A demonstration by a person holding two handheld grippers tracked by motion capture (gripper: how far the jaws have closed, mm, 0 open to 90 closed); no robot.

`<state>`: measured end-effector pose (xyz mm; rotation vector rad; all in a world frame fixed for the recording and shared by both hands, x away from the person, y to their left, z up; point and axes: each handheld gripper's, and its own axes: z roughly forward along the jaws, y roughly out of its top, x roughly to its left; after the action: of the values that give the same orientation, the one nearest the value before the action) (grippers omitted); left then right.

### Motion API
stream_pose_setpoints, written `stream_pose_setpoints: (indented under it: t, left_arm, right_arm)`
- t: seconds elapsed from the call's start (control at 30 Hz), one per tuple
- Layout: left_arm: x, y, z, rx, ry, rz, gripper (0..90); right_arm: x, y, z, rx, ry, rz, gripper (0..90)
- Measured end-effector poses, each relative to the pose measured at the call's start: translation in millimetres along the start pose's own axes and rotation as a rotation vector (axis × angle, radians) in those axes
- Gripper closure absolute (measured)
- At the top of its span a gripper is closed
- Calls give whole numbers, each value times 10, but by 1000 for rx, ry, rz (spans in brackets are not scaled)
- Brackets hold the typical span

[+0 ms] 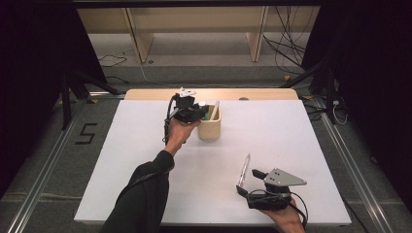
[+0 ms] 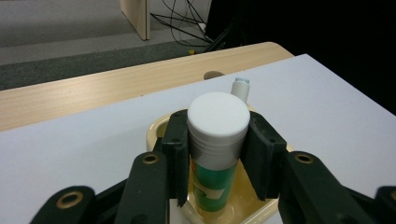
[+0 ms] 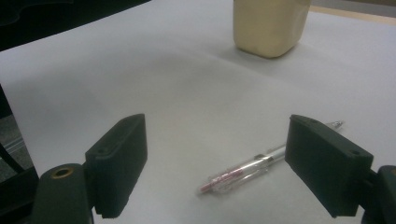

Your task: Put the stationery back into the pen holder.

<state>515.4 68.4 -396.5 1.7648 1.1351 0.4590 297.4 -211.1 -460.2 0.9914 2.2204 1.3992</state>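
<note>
The left gripper (image 2: 217, 154), clamped on the glue stick (image 2: 217, 140), lowers it into the cream holder (image 1: 210, 128) at 12 o'clock; next its jaws must release, while the right gripper (image 3: 229, 163), jaws apart, waits over the pen (image 3: 252, 170).

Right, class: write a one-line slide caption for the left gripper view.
Left tool clamps a white-capped green tube standing in a cream holder on the white table.

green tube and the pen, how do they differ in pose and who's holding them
The green tube stands upright in the cream cup; the pen lies flat on the white table. The left hand-held gripper clamps the tube; the right hand-held gripper is open around the pen, not touching it. The tube is thick, the pen slim.
</note>
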Motion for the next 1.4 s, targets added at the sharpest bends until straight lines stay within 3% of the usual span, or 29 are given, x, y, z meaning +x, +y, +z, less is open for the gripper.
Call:
stream_pose_setpoints:
  t: [0.13, 0.33, 0.57, 1.03, 1.4]
  left_arm:
    - [2, 2, -1, 2, -4, -13, 618]
    - [3, 65, -46, 14, -5, -48, 443]
    - [-3, 99, -143, 15, -22, -58, 345]
    - [-6, 81, -458, 2, -70, -55, 268]
    - [17, -119, -656, 8, -78, -62, 247]
  right_arm:
    - [0, 0, 0, -1, 2, 3, 217]
    - [0, -2, 1, 0, 1, 3, 217]
    - [-5, -2, 0, 0, -1, 5, 217]
    - [-15, -1, -2, -7, -12, 9, 217]
    - [-26, -6, -15, -6, -18, 13, 217]
